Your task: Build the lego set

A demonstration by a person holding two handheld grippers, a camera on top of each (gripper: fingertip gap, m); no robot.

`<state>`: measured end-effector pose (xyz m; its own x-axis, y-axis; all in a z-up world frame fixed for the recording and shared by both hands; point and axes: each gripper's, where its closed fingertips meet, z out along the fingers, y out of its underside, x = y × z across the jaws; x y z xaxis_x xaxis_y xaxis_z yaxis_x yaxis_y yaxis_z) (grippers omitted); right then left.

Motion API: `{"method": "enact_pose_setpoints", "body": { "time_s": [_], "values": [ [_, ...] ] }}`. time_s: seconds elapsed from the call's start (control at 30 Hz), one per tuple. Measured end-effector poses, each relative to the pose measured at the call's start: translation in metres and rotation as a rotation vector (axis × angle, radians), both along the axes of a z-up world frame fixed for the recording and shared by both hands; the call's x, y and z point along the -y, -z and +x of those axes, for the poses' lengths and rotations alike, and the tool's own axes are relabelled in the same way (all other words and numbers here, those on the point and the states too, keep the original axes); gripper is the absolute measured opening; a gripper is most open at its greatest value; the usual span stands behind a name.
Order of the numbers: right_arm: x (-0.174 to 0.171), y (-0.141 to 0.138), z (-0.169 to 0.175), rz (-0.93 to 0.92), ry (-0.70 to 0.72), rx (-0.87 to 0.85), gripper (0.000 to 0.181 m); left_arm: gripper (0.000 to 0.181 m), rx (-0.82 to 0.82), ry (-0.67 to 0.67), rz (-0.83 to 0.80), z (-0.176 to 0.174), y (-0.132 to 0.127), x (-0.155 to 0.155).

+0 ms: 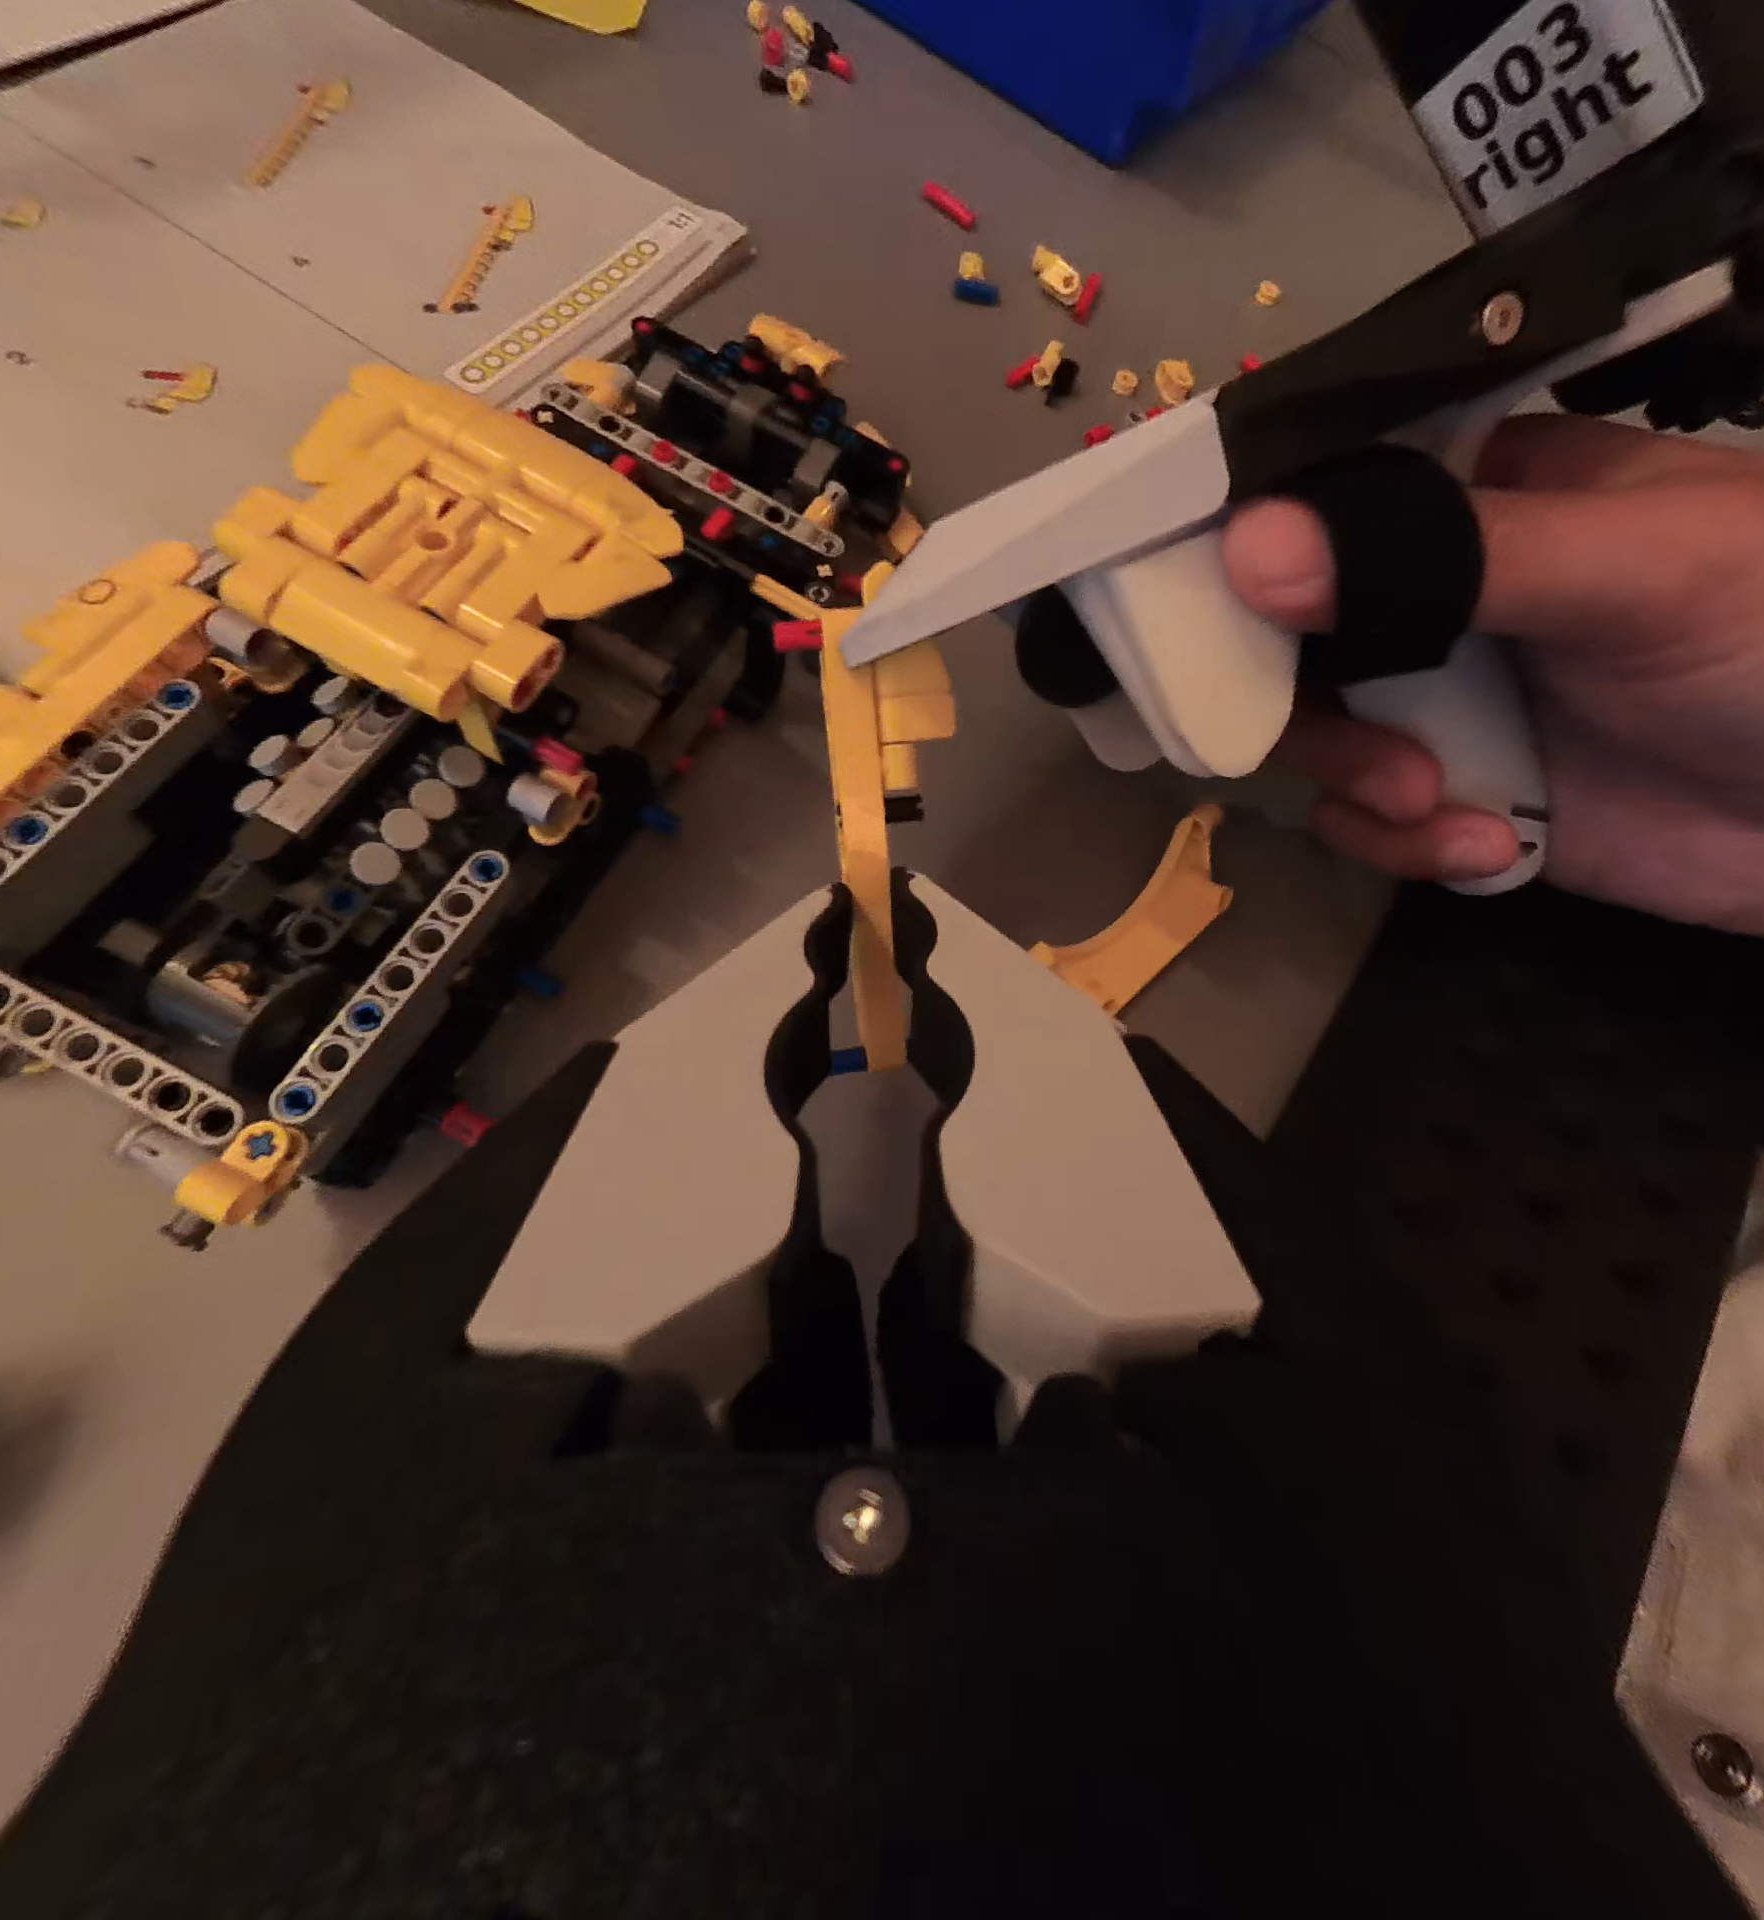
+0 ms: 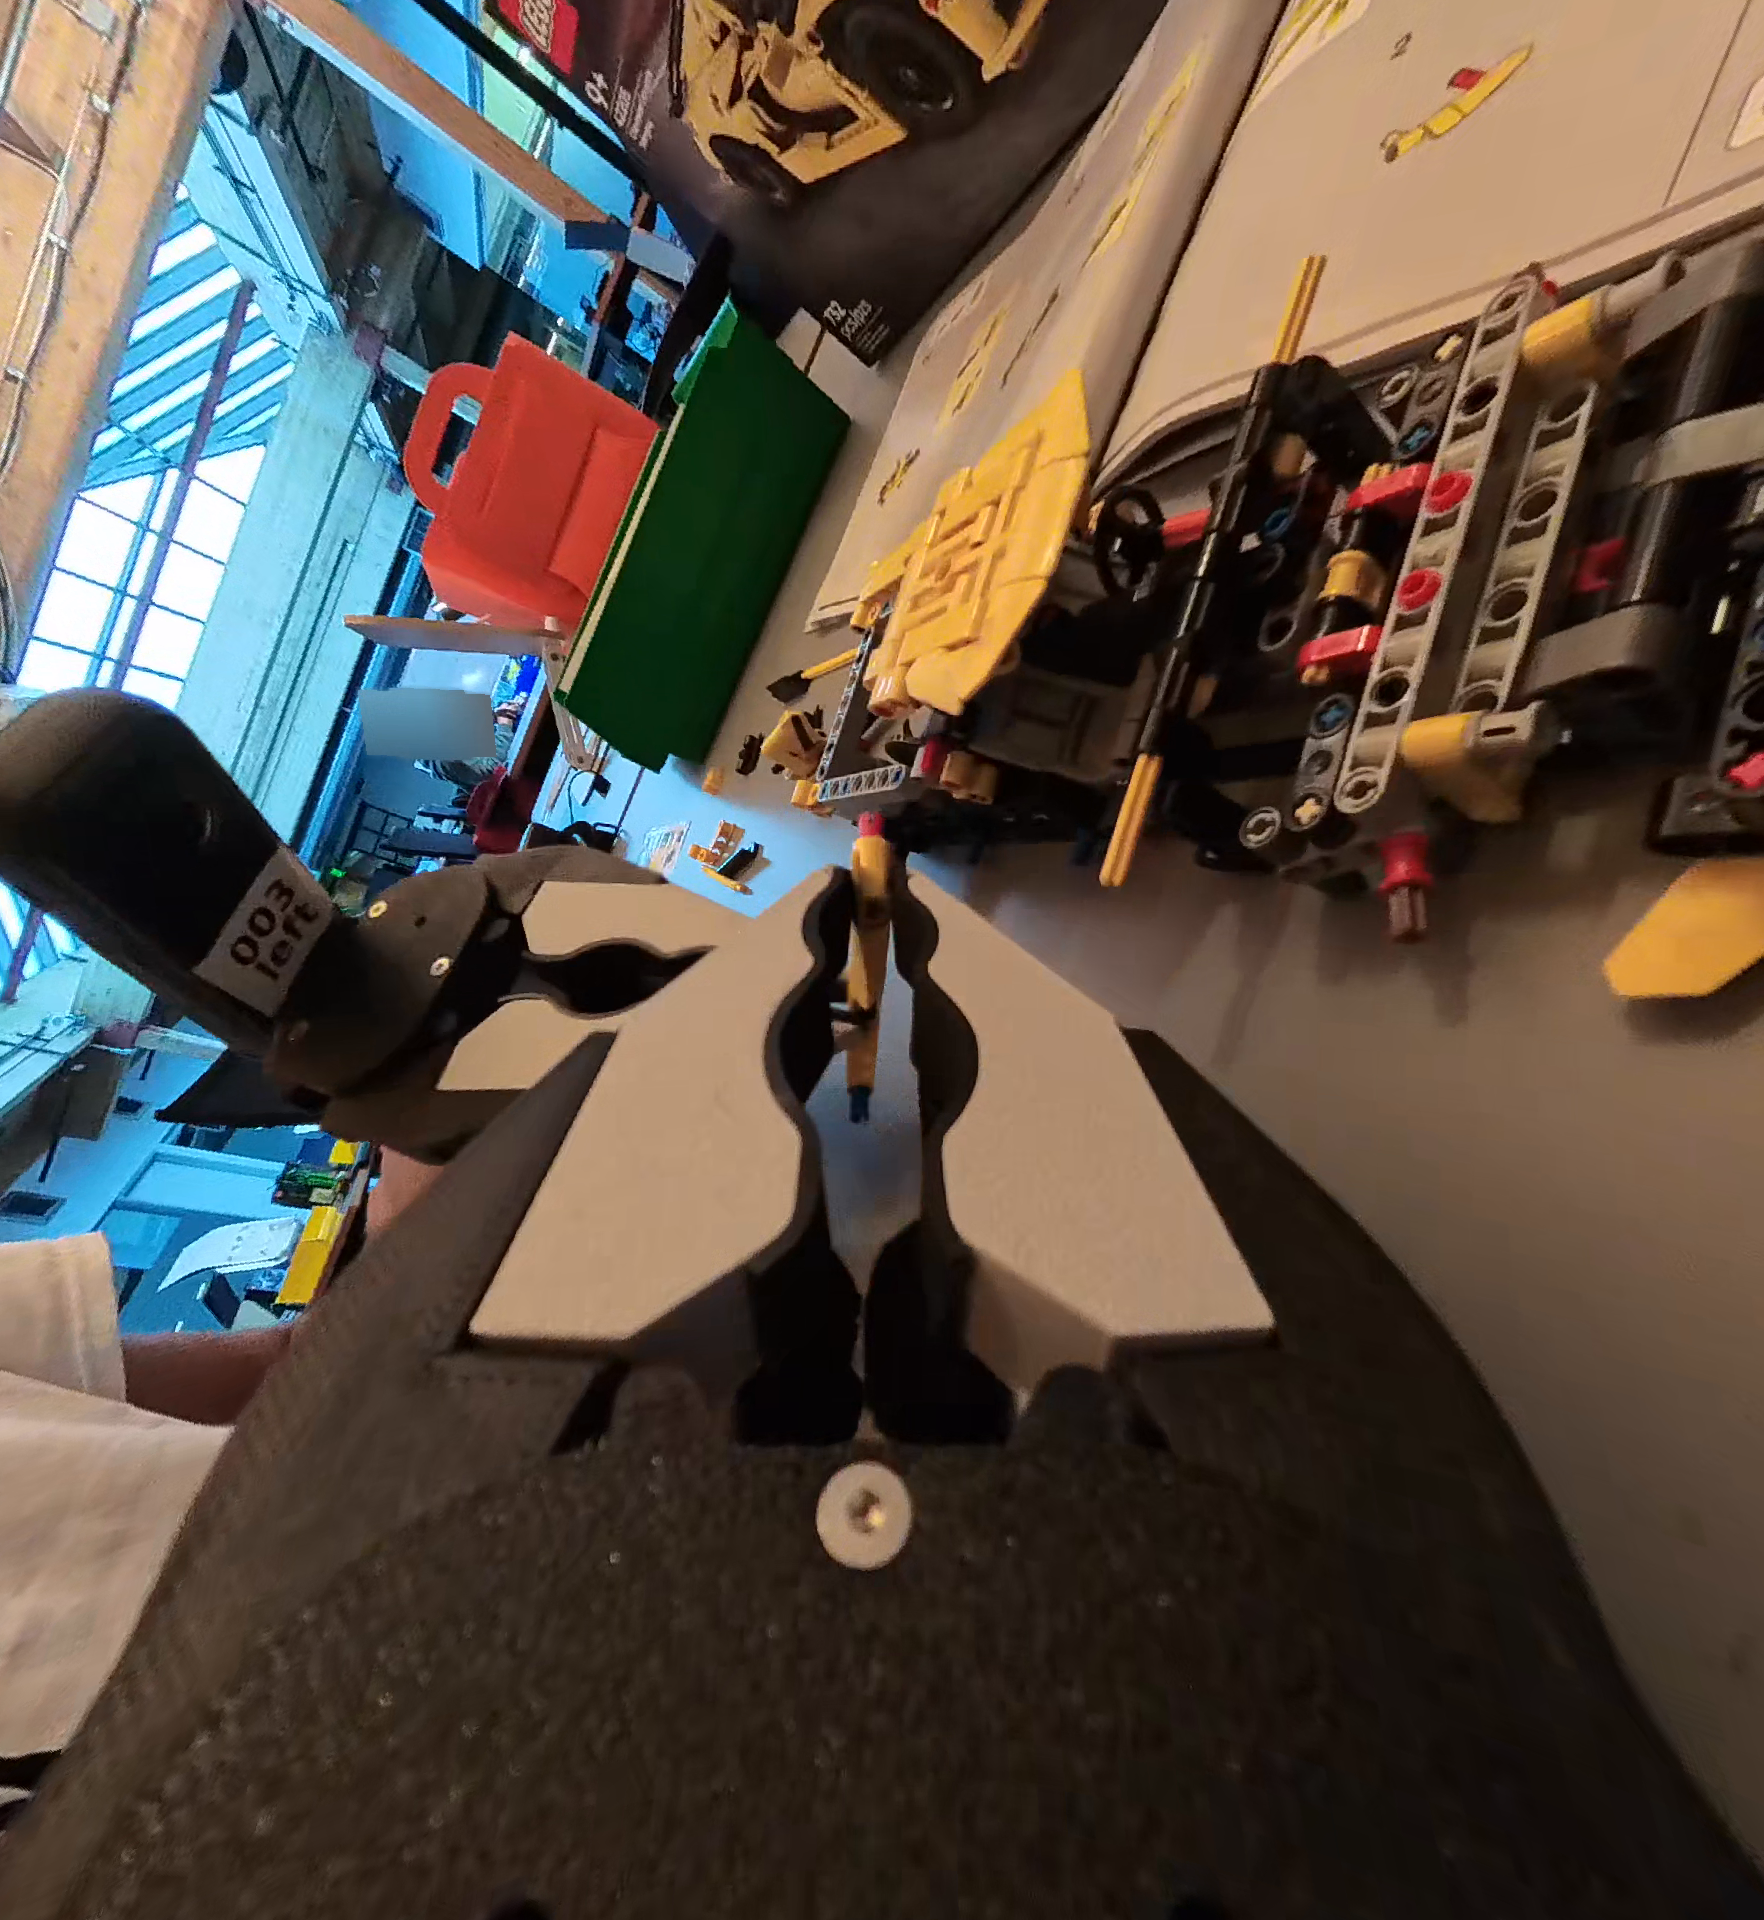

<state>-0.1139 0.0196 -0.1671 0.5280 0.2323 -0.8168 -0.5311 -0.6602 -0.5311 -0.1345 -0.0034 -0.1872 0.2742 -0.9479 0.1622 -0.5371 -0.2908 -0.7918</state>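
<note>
Both pairs of grey fingers pinch one thin yellow plastic curved lego strip [image 1: 862, 821], the left gripper [image 1: 867, 904] at its blue-pinned end and the right gripper [image 2: 870, 894] at the other, above the grey tabletop [image 1: 971, 135] beside the half-built yellow-and-black lego vehicle [image 1: 338, 665].

right tool [image 2: 870, 904] | clamped on yellow lego piece [image 2: 865, 966] | left tool [image 2: 587, 966] beside | lego model [image 2: 1429, 623] beyond
</note>
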Motion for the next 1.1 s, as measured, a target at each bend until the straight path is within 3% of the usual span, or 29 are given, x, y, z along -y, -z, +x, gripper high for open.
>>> {"method": "enact_pose_setpoints", "body": {
  "time_s": [0.1, 0.17, 0.3, 0.43, 0.6, 0.67, 0.87, 1.1],
  "values": [
    [0.003, 0.006, -0.002, -0.011, -0.051, 0.040, 0.007, 0.007, -0.072, 0.045, -0.064, -0.005, 0.008, 0.003],
    [0.002, 0.003, 0.010, 0.053, -0.038, 0.129, 0.020, 0.007, -0.204, 0.101, -0.116, -0.016, 0.021, 0.004],
    [-0.007, 0.002, 0.061, 0.160, 0.048, 0.477, 0.034, 0.006, -0.410, 0.198, -0.097, -0.030, 0.036, 0.008],
    [-0.017, 0.000, 0.110, 0.169, 0.140, 0.651, 0.037, 0.007, -0.521, 0.272, -0.061, -0.031, 0.043, 0.012],
    [-0.039, 0.008, 0.164, 0.079, 0.214, 0.780, 0.053, 0.010, -0.519, 0.253, -0.024, -0.023, 0.043, 0.006],
    [-0.050, 0.022, 0.175, -0.002, 0.186, 0.797, 0.058, 0.026, -0.501, 0.248, -0.033, -0.023, 0.041, 0.006],
    [-0.077, 0.049, 0.178, -0.119, 0.121, 0.761, 0.062, 0.027, -0.349, 0.219, -0.048, -0.022, 0.004, -0.005],
    [-0.088, 0.049, 0.181, -0.115, 0.162, 0.688, 0.055, 0.023, -0.223, 0.181, -0.090, -0.021, -0.023, -0.019]
  ]
}}
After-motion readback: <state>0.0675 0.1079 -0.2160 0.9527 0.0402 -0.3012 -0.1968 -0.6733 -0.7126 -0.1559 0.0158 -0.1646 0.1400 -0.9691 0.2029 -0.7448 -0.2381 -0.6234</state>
